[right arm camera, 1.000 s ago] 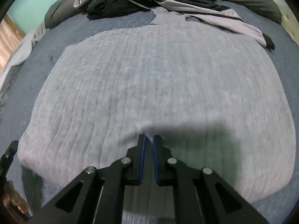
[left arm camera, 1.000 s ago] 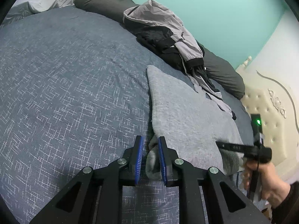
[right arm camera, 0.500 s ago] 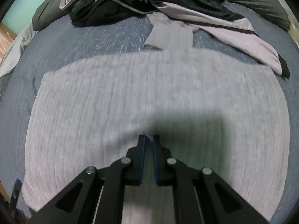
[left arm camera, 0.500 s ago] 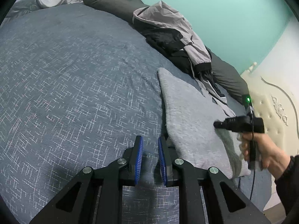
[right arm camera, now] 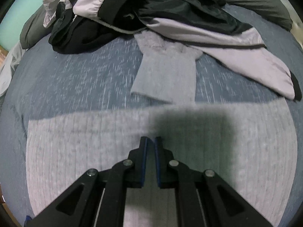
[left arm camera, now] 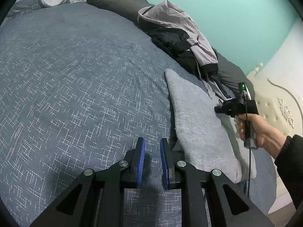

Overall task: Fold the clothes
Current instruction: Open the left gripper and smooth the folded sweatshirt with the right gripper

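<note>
We judge the grey sweater soft and limp, best pinched at its hem beside our left gripper, which gapes empty, while our right gripper hovers nearly closed, holding nothing.

A grey ribbed knit garment is spread flat on the blue patterned bed, with one sleeve stretched toward a crumpled pile. That pile, a grey and black jacket, is heaped at the far edge, partly covering the sleeve.
</note>
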### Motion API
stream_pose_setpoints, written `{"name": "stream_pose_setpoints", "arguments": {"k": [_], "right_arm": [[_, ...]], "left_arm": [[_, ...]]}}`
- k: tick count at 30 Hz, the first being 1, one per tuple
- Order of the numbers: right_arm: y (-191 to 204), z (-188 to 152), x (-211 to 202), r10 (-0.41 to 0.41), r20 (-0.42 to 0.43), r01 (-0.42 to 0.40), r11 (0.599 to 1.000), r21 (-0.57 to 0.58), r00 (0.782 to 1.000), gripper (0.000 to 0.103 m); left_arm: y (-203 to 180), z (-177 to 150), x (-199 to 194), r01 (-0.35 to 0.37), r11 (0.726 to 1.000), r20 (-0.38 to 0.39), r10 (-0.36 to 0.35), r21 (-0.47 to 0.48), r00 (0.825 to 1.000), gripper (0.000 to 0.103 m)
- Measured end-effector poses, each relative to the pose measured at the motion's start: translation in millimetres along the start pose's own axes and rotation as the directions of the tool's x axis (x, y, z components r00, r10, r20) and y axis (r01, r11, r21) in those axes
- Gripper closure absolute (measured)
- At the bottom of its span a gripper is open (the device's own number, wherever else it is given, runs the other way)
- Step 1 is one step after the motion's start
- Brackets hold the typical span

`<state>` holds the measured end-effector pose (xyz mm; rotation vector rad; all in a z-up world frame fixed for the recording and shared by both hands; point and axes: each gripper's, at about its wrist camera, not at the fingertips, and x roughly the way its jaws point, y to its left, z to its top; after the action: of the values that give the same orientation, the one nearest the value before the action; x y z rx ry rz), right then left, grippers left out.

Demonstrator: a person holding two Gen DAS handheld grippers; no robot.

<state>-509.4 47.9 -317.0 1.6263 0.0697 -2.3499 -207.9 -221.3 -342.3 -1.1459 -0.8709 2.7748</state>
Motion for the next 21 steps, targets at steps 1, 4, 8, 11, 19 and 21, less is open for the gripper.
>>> {"name": "stream_pose_setpoints", "arguments": {"k": [1, 4, 8, 11, 19, 21], "right_arm": [[0, 2, 0, 0.003, 0.004, -0.003, 1.000, 0.002, 1.000, 0.097], [-1, 5, 0, 0.011, 0.012, -0.012, 1.000, 0.008, 1.000, 0.097], [0, -16, -7, 0.032, -0.011, -0.032, 0.999, 0.002, 0.999, 0.097], [-1, -43, -19, 0.045, -0.037, -0.045, 0.999, -0.022, 0.998, 0.097], [-6, -119, -55, 0.078, -0.092, -0.084, 0.994, -0.068, 0.993, 0.097], [-3, -140, -63, 0.077, -0.107, -0.087, 0.992, -0.093, 0.991, 0.097]], "left_arm": [[-1, 0, 1, 0.000, 1.000, -0.001, 0.000, 0.001, 1.000, 0.085], [-4, -2, 4, 0.000, 1.000, -0.009, 0.000, 0.008, 1.000, 0.085], [-9, -2, 7, 0.011, 1.000, -0.008, -0.011, 0.008, 1.000, 0.085], [-16, -5, 5, 0.022, 0.999, -0.010, -0.021, 0.024, 1.000, 0.085], [-21, -11, -3, 0.016, 0.999, 0.001, -0.016, 0.048, 1.000, 0.085], [-21, -11, -4, 0.013, 0.999, 0.007, -0.013, 0.047, 1.000, 0.085]]}}
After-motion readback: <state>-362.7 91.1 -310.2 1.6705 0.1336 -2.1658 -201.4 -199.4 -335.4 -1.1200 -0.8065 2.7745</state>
